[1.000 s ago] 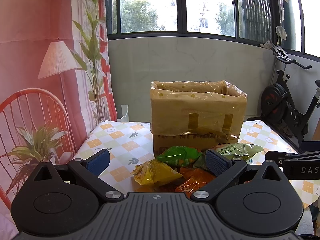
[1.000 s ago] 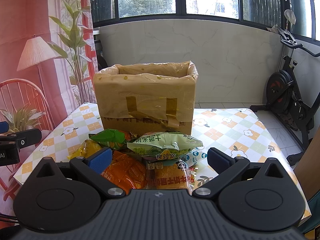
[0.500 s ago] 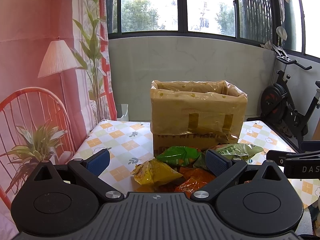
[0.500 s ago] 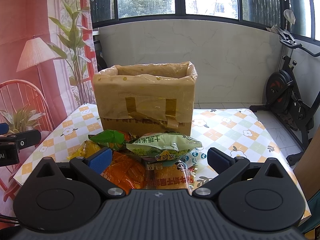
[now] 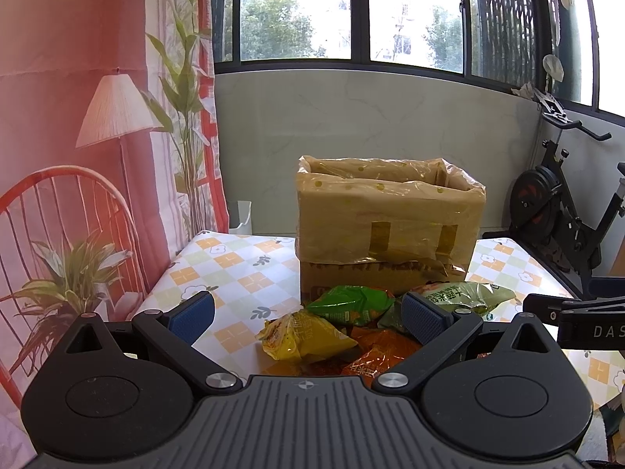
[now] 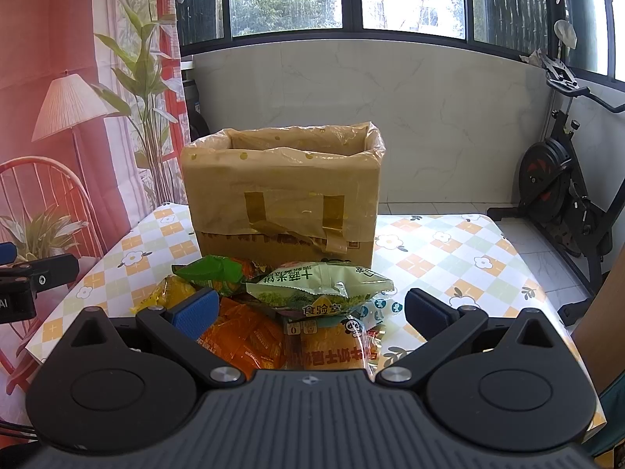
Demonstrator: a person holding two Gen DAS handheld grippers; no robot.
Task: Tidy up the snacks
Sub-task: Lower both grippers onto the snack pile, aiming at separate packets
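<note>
At the far left of the left wrist view hangs a printed backdrop [image 5: 78, 125], just beside the checked surface [image 5: 234, 265]. The left tongs [image 5: 308, 312] stand wide open and grip nothing, low in the frame and short of the snack heap. Between their pads lies the yellow packet [image 5: 300, 334], with the green packet [image 5: 351, 303] just behind it and an orange packet [image 5: 379, 355] to its right. All look like thin, air-puffed film: light, soft, slick, and likely to crackle and slide. I would pinch a crimped end seam, not the puffed belly, which would squash or squirt away.

In the right wrist view the right tongs [image 6: 308, 314] are also spread apart and empty, hovering over the pile. The pale green packet [image 6: 320, 285] lies on top at frame centre, free to lift first; the bun packet [image 6: 328, 342] lies under it, partly hidden by the tool body, so its far end is hard to judge.

Behind the pile, in mid-frame, stands the lined box [image 6: 285, 195], open at the top and tall, so a packet must rise well above its rim. The liner looks loose and may snag. To the right the surface lies open up to its edge, with an exercise bike [image 6: 562, 187] beyond.
</note>
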